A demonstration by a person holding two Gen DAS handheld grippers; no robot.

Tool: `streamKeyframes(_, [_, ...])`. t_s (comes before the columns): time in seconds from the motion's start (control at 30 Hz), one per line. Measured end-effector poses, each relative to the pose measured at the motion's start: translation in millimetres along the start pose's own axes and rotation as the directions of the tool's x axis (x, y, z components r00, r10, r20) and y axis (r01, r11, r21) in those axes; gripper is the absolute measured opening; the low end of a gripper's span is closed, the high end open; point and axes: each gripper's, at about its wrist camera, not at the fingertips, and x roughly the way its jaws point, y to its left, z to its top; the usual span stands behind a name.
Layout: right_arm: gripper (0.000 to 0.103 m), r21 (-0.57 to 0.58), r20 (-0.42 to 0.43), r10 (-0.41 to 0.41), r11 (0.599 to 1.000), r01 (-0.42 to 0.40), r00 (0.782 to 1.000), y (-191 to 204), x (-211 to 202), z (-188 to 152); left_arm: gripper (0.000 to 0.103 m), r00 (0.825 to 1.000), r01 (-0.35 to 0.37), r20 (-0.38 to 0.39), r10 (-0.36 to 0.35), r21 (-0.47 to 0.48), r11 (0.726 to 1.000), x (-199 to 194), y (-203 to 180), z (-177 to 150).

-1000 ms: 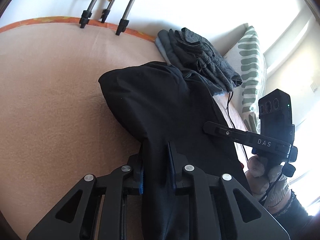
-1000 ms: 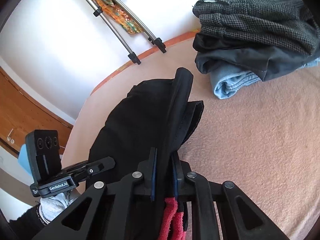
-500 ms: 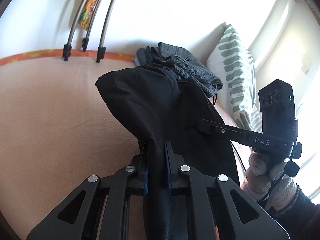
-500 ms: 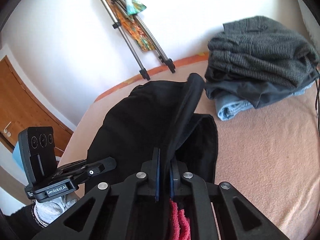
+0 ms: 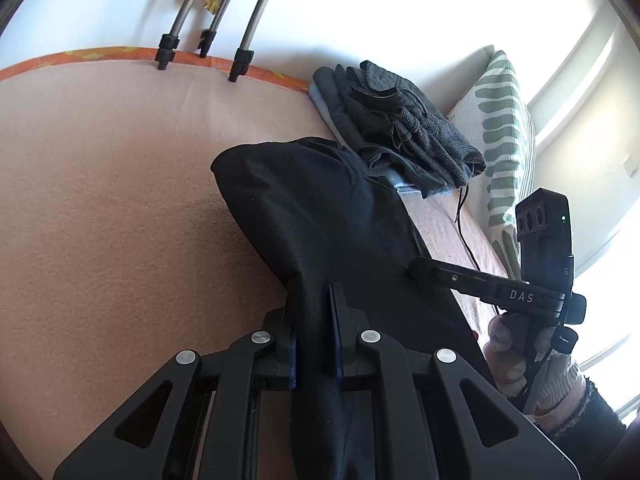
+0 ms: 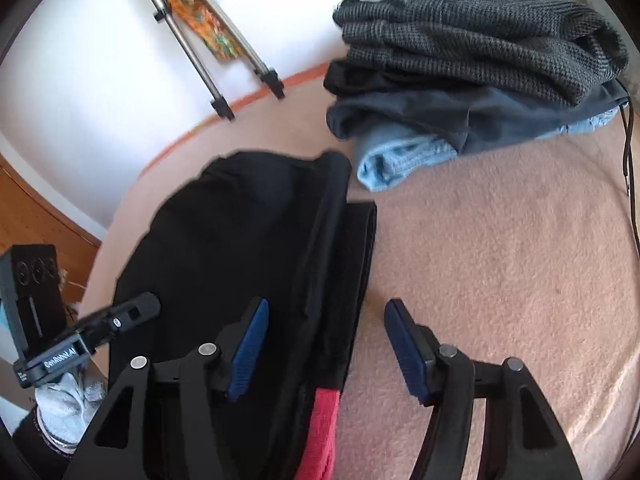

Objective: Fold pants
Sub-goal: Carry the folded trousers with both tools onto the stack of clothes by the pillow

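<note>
Black pants [image 5: 320, 216] lie folded over on the pink blanket, with a red lining strip [image 6: 320, 432] showing at the near edge. My left gripper [image 5: 314, 320] is shut on a fold of the black pants, the cloth pinched between its blue pads. My right gripper [image 6: 326, 332] is opening: its jaws stand wide apart and the pants' edge [image 6: 336, 280] lies loose between them, touched by neither pad. The other gripper shows at the side of each view, held by a gloved hand [image 5: 516, 360].
A stack of folded clothes [image 6: 472, 64], grey tweed on dark and light-blue denim, sits beyond the pants. A green-patterned pillow [image 5: 504, 136] leans at the right. Tripod legs [image 5: 240, 64] stand on the blanket's far edge. A thin black cable [image 6: 632, 184] trails at the right.
My right gripper has opened and let go of the pants' edge, which has dropped flat onto the blanket. The left gripper keeps its grip on the cloth.
</note>
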Motion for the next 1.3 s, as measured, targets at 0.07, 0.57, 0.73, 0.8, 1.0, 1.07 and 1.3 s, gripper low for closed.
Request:
streamKeyframes(0.07, [0.067, 0.012, 0.005, 0.056, 0.998, -0.056, 0.998, 0.4, 2.8, -0.6, 0.011, 1.0, 0.003, -0.003, -0.003, -0.006, 1.0, 1.0, 2.3, -0.7])
streamKeyframes(0.57, [0.008, -0.058, 0.118, 0.063, 0.997, -0.057, 0.991, 47.8, -27.5, -2.6, 0.011, 0.997, 0.001, 0.08, -0.006, 0.072, 0.997, -27.2, -27.4, 1.8])
streamKeyframes(0.73, [0.008, -0.099, 0.219, 0.04, 0.995, -0.019, 0.975, 60.6, -65.4, 1.8, 0.01, 0.992, 0.013, 0.124, -0.03, 0.135, 0.991, -42.2, -56.2, 15.1])
streamKeyframes(0.8, [0.007, -0.103, 0.256, 0.041, 0.995, -0.014, 0.966, 61.3, -80.8, 5.7, 0.01, 0.99, 0.018, 0.133, -0.039, 0.157, 0.987, -43.8, -66.7, 22.4])
streamKeyframes(1.0, [0.007, -0.103, 0.346, 0.023, 0.995, 0.014, 0.938, 51.1, -128.8, 19.1, 0.01, 0.985, 0.038, 0.156, -0.074, 0.224, 0.974, -40.2, -100.7, 52.6])
streamKeyframes(1.07, [0.007, -0.104, 0.364, 0.008, 0.994, 0.032, 0.931, 47.1, -138.5, 28.5, 0.01, 0.984, 0.039, 0.158, -0.081, 0.251, 0.967, -34.2, -111.6, 63.3])
streamKeyframes(1.3, [0.007, -0.089, 0.403, -0.031, 0.993, 0.073, 0.915, 15.7, -175.5, 79.6, 0.01, 0.98, 0.071, 0.158, -0.122, 0.292, 0.954, -5.9, -148.8, 116.6])
